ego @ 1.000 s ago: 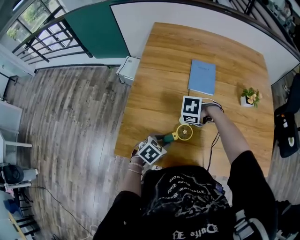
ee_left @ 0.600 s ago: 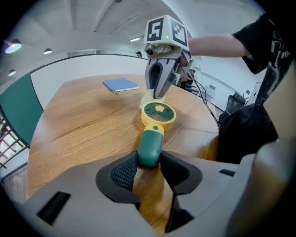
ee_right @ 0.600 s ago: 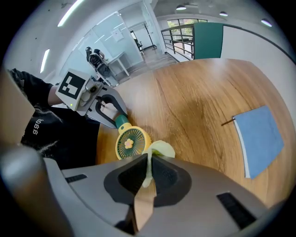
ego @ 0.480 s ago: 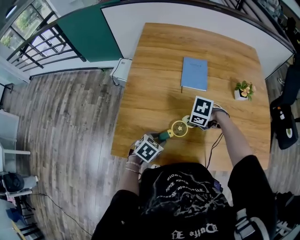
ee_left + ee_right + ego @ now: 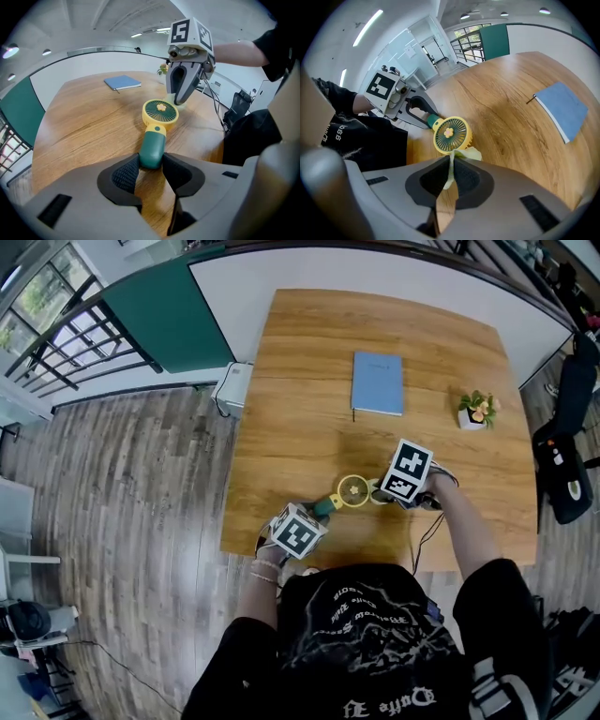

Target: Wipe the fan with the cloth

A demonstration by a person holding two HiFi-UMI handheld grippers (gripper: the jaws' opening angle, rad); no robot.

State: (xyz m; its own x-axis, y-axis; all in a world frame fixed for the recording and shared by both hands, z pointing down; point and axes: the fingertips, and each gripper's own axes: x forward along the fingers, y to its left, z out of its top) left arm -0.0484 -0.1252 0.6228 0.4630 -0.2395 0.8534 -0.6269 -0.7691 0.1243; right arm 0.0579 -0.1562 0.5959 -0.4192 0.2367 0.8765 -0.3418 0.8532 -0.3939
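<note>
Table [image 5: 309, 362]: wooden, fan [image 5: 353, 491] lying on it.
Left tongs [image 5: 150, 162]: I clamp the fan's green handle.
Right tongs [image 5: 450, 168]: I pinch the pale cloth [image 5: 466, 153], clear only in my right gripper view.

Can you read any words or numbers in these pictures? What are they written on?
Nothing here reads clearly.
On the black shirt: white lettering, upside down and too warped to read.
On the shirt sleeve: white letters, too blurred to read.
On the blue notebook: any cover print is too small to read.
On the marker cubes: black-and-white square patterns, no words.
On the fan: no writing shows.
</note>
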